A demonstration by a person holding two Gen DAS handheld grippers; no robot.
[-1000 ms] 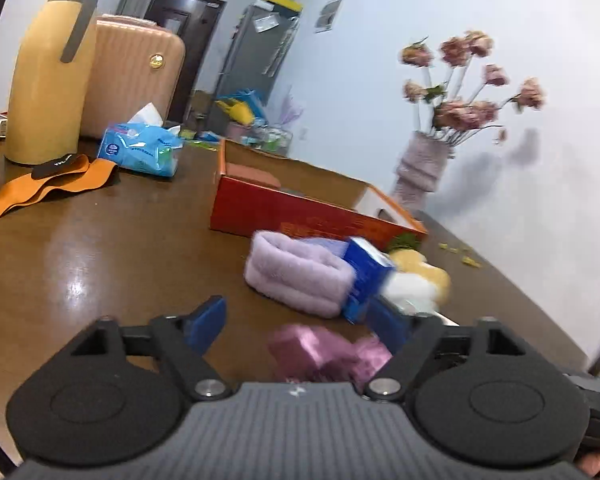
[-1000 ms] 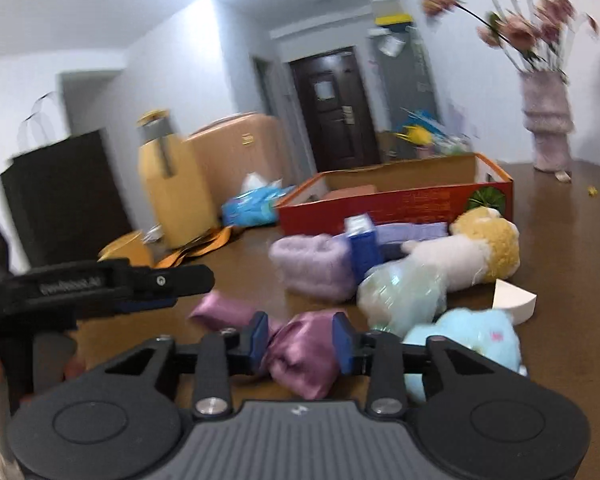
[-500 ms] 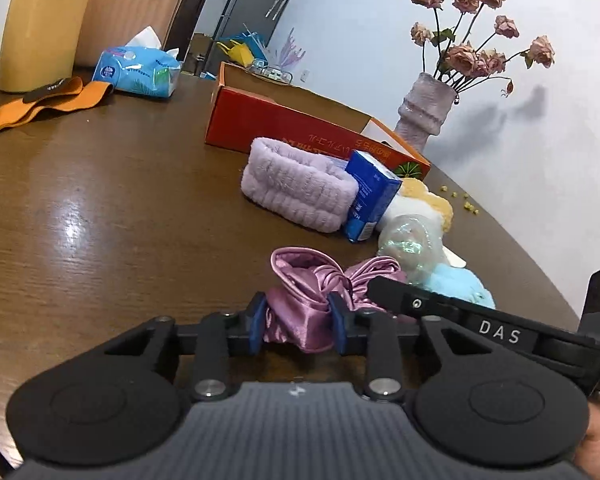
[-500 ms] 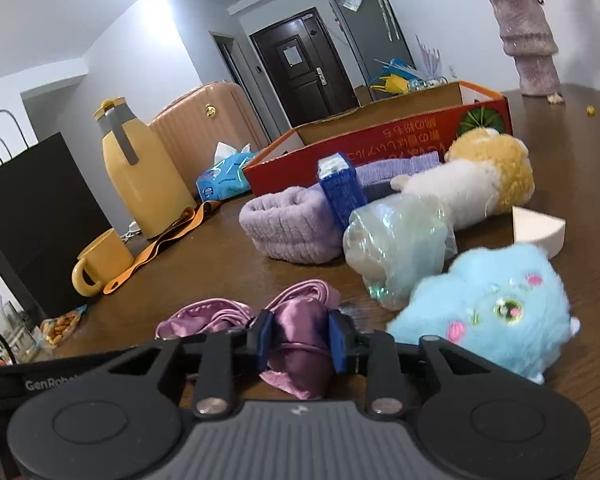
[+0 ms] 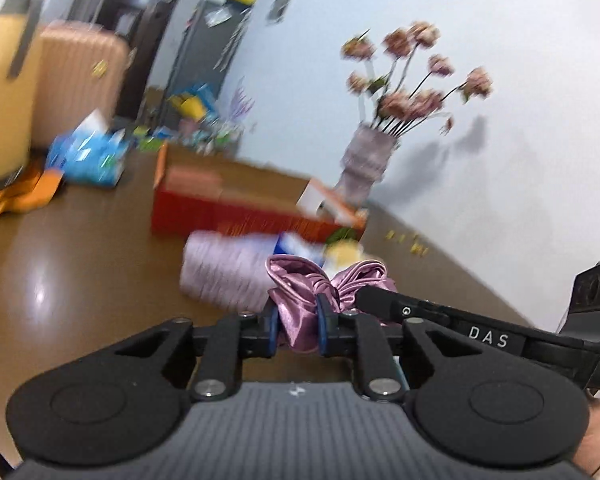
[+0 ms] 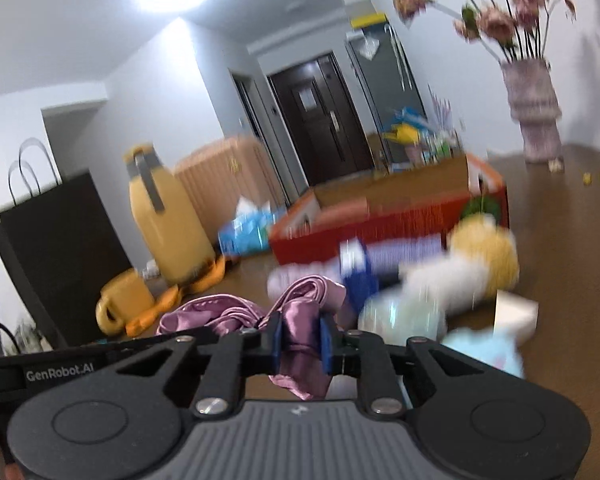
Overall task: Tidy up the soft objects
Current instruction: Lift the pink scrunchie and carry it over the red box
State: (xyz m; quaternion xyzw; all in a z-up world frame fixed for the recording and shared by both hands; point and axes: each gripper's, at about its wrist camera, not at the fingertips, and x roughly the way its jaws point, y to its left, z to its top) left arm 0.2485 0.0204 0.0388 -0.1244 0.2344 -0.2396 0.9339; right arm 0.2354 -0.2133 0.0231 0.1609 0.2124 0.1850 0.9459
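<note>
A pink satin cloth (image 5: 300, 280) hangs bunched between both grippers, lifted a little above the brown table (image 5: 80, 272). My left gripper (image 5: 298, 322) has one end of it between its blue pads, and the jaws are still closing on it. My right gripper (image 6: 300, 340) pinches the other end of the satin cloth (image 6: 228, 314), its jaws closing too. Beyond it lie a lilac headband (image 5: 220, 272), a yellow and white plush (image 6: 480, 256), a light blue plush (image 6: 484, 348) and an open red box (image 6: 380, 220).
A small blue carton (image 6: 356, 276), a clear wrapped bundle (image 6: 400, 316) and a white wedge (image 6: 516, 312) lie among the soft things. A flower vase (image 5: 364, 164) stands far right. A yellow flask (image 6: 164, 224), mug (image 6: 120, 304), tissue pack (image 5: 88, 156) and black bag (image 6: 60, 248) are at the left.
Both grippers have closed onto the satin cloth and raised it off the table. The views have tipped upward and blurred with the motion.
</note>
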